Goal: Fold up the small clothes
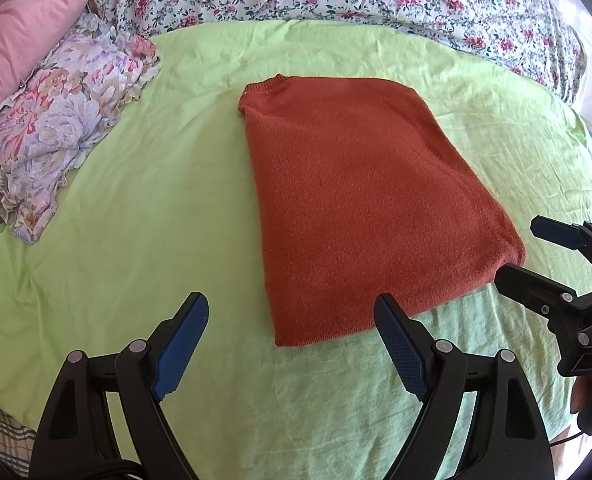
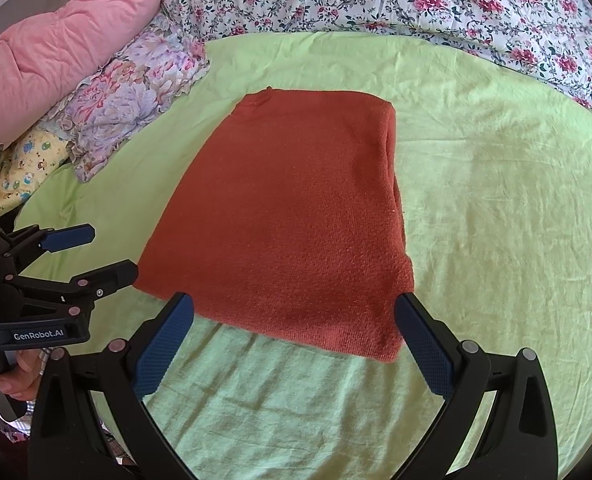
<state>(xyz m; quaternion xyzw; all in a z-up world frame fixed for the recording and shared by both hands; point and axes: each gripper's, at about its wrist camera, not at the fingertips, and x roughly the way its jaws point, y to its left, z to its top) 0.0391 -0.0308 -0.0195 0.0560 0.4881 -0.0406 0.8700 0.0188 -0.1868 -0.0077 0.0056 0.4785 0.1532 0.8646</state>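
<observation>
Both your left gripper [image 1: 291,346] and right gripper [image 2: 293,344] gape wide, empty; rust knit sweater [image 2: 287,216] looks soft, floppy — pinch its near hem corners.

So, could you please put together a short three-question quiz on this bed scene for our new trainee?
1. True or false: the rust-orange knitted sweater lies folded on the light green sheet.
2. Multiple choice: what does the left gripper hold? A) a sweater corner B) nothing, its jaws are open C) the sheet
3. Fill in: the crumpled lilac floral cloth lies on the sweater's ____ side in both views.

Key:
1. True; it lies as a flat rectangle, with the collar at the far end.
2. B; the right gripper is open too, near the sweater's near edge.
3. Left, below the pink quilted pillow.
</observation>
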